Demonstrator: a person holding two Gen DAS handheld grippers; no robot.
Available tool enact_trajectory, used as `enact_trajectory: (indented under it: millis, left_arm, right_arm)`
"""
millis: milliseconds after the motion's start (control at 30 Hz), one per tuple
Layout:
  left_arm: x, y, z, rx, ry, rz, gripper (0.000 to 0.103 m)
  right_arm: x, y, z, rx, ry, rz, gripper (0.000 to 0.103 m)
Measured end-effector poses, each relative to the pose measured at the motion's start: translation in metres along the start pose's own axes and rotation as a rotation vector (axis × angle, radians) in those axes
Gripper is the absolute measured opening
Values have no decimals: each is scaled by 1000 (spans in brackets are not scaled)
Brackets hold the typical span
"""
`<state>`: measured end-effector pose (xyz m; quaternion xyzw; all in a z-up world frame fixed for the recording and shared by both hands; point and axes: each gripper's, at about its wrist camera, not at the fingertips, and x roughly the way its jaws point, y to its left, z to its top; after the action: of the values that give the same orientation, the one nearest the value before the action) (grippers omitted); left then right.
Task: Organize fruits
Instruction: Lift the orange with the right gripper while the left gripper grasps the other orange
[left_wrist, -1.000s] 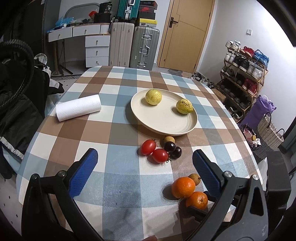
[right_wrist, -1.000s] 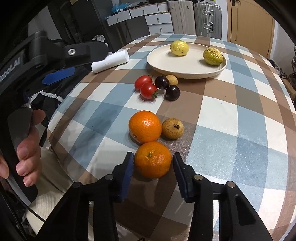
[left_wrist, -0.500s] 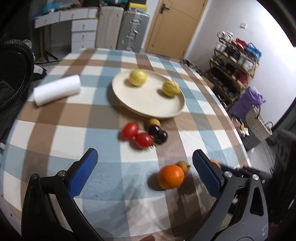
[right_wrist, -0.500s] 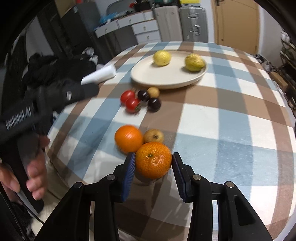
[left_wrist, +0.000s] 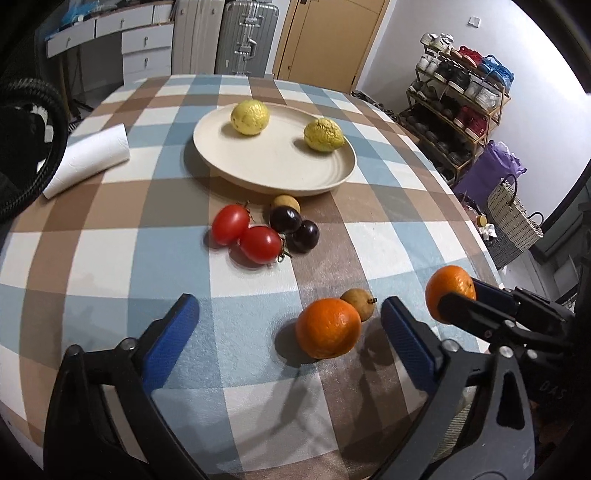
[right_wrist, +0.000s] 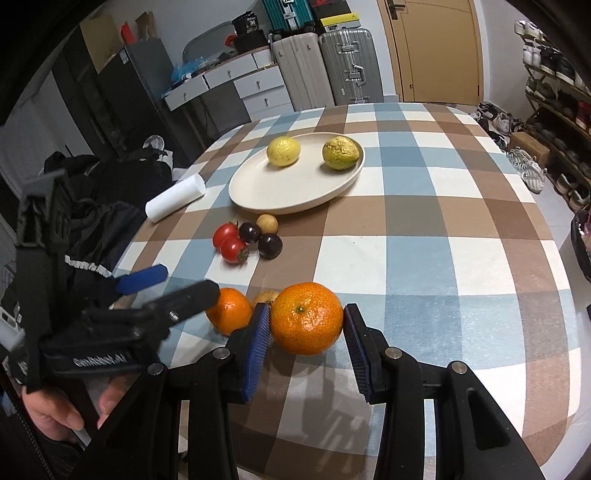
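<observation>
**Right wrist view: one orange up, one waiting**

Right wrist view shows the right hand-held gripper (right_wrist: 306, 325) clamped on an orange (right_wrist: 306, 318), both blue pads against its sides. A second ago that orange sat on the tabletop (right_wrist: 443, 229) near the near edge; now it is lifted clear, so the carry toward the plate (right_wrist: 258, 188), nearer the far edge, where two yellow fruits (right_wrist: 283, 151) already lie, can likely begin.

The left hand-held gripper (left_wrist: 288, 325) has dropped toward the second orange (left_wrist: 328, 328); its jaws are closing from wide, the orange between them but untouched.

A small brown fruit (left_wrist: 358, 303) is half hidden behind that orange. The person's hand (right_wrist: 55, 410) is cut off at the frame's edge.
</observation>
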<state>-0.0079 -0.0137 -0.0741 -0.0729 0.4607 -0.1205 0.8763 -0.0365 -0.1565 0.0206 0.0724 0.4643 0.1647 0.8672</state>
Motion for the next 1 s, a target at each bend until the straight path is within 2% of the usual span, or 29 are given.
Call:
enact_trajectory:
  millis: [100, 233, 300, 433, 500, 667, 800, 1000]
  left_arm:
    - [4, 0, -1, 1, 16, -9, 81]
    - [9, -3, -3, 6, 36, -40, 75]
    - [13, -5, -4, 12, 55, -43, 65]
    - [19, -7, -7, 9, 95, -93, 52]
    - [20, -10, -7, 22, 99, -115, 38]
    - [17, -15, -8, 44, 94, -110, 38]
    - [13, -7, -6, 7, 95, -130, 38]
    - [-13, 8, 9, -51, 41, -191, 37]
  right_arm:
    - [-2, -1, -1, 2, -8, 5, 41]
    - [-4, 0, -1, 1, -13, 7, 41]
    - [-4, 0, -2, 4, -14, 7, 41]
    - [-4, -1, -2, 7, -11, 6, 41]
    - [-4, -1, -2, 6, -12, 7, 41]
    - [-4, 0, -2, 4, -11, 8, 41]
    - [-4, 0, -3, 7, -12, 6, 41]
    - [-6, -3, -1, 20, -22, 13, 41]
